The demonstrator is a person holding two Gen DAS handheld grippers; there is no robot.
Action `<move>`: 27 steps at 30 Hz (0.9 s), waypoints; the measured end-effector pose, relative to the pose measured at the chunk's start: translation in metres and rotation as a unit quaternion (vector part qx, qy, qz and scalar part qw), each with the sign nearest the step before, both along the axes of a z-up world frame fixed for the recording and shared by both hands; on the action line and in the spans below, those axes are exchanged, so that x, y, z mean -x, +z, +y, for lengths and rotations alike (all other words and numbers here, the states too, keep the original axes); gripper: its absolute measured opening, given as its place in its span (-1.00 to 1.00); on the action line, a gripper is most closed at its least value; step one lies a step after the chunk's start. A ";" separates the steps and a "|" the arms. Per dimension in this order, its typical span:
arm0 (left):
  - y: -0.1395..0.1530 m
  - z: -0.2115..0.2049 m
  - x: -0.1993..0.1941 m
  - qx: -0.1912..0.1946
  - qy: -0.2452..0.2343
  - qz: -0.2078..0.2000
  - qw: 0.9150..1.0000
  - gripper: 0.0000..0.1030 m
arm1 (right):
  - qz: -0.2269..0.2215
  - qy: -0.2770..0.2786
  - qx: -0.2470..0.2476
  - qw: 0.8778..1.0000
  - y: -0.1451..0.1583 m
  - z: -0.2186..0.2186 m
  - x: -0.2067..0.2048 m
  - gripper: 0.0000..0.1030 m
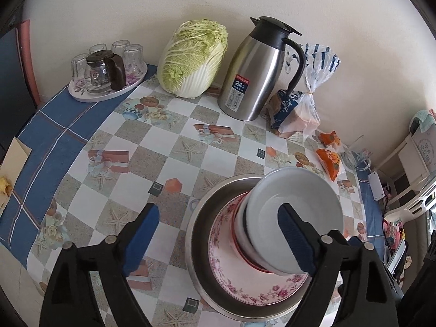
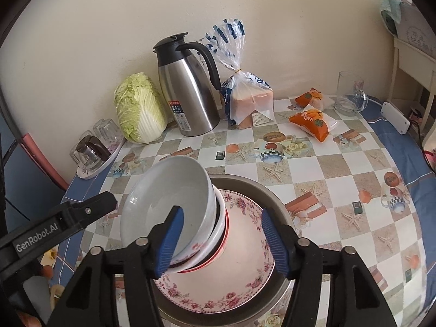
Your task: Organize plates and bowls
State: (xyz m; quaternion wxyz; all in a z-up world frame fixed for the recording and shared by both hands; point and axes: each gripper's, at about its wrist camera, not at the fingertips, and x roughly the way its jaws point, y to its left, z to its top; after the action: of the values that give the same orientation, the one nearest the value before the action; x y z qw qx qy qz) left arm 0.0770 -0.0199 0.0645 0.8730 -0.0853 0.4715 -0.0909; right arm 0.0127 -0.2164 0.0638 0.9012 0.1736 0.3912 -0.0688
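Cream wall backs a desk covered with a checked cloth printed with starfish, cups and gift boxes and bordered in blue. Along the desk's far edge, against the wall, stand an oval tray holding upturned glasses and a small glass pot, a napa cabbage, a steel thermal jug and a bagged loaf of bread. Toward the far right corner lie two orange snack packets and a glass mug. Near the front edge sits a metal basin; inside it lies a floral plate, and on the plate rises a stack of bowls, the topmost a plain white bowl that leans off to one side. Left gripper has its jaws spread wide, one finger overlapping the white bowl's side, nothing gripped. Right gripper stands with jaws parted around the stack, its pads not pressing on it.
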 end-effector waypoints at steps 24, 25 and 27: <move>-0.022 0.029 0.023 -0.102 0.007 -0.007 0.995 0.88 | 0.028 0.024 0.046 0.998 -0.016 -0.012 0.027 1.00; -0.024 0.028 0.024 -0.115 0.007 -0.008 0.993 0.88 | 0.032 0.025 0.047 0.998 -0.018 -0.013 0.028 1.00; -0.028 0.029 0.025 -0.133 0.007 -0.005 0.991 0.88 | 0.040 0.025 0.048 0.998 -0.021 -0.015 0.028 1.00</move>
State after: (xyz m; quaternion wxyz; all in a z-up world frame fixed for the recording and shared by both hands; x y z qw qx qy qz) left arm 0.0519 0.0092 0.0369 0.8796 0.0284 0.4744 -0.0220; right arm -0.0155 -0.2309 0.0427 0.8934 0.1173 0.4278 -0.0718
